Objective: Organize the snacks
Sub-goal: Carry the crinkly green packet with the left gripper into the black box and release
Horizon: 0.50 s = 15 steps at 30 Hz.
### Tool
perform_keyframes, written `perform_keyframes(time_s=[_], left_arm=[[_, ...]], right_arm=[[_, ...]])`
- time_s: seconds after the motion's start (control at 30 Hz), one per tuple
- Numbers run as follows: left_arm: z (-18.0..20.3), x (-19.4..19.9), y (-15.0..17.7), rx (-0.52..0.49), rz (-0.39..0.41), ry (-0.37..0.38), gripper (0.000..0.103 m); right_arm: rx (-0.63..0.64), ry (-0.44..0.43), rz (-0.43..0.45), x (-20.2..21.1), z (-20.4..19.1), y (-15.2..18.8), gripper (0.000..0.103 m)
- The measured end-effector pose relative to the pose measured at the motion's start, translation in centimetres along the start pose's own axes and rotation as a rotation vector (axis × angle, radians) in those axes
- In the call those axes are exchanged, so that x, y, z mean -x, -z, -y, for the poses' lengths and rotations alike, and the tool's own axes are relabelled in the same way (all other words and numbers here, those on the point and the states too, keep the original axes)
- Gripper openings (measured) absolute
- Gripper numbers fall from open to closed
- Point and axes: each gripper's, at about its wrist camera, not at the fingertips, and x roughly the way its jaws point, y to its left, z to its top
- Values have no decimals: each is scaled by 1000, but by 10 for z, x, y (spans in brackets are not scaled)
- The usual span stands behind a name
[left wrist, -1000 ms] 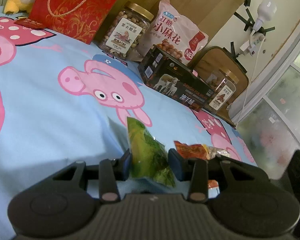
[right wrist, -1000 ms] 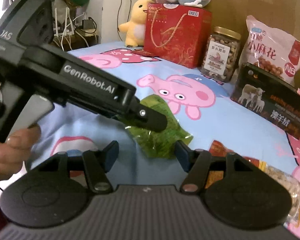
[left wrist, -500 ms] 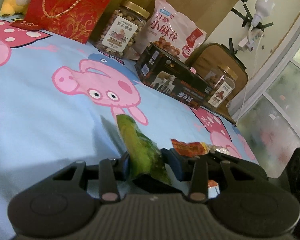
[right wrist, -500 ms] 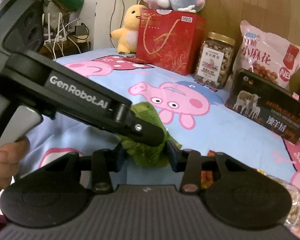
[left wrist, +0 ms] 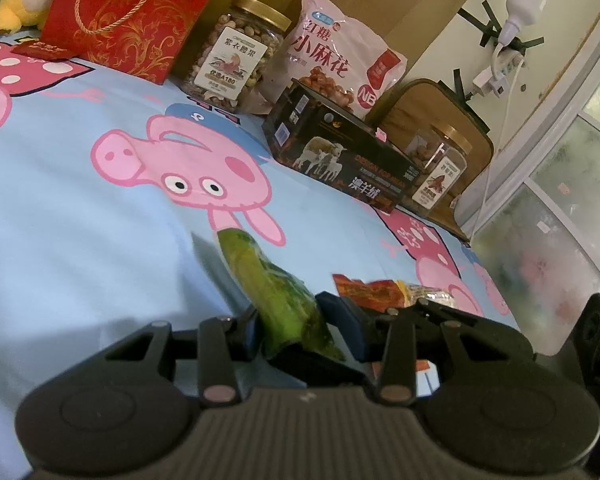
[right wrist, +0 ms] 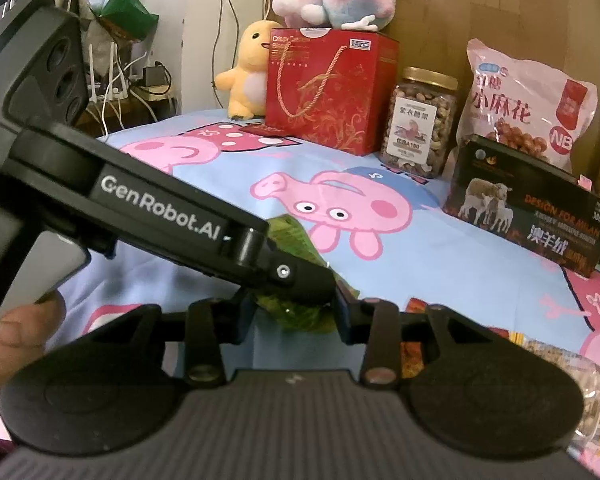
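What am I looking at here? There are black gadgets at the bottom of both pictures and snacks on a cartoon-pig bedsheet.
No robot: a person holds two hand-held grippers, each with a camera looking along its two fingers. One picture comes from the left gripper, the other from the right gripper; there a hand shows at the edge. On the sheet stand a red gift bag, a nut jar, a pink snack bag, a black box, with plush toys behind. The left fingers pinch a green snack packet; the right ones are closing around its other end, and whether they touch it is hidden.

Right claw point(right wrist: 296, 312) narrower around green packet point(right wrist: 300, 312)
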Motion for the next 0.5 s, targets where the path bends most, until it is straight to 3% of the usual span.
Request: perform_keyframes(time_s=[0.5], left_arm=[[1, -2, 0, -4, 0, -4, 38]], right_arm=[[-40, -21, 0, 1, 4, 0, 45]])
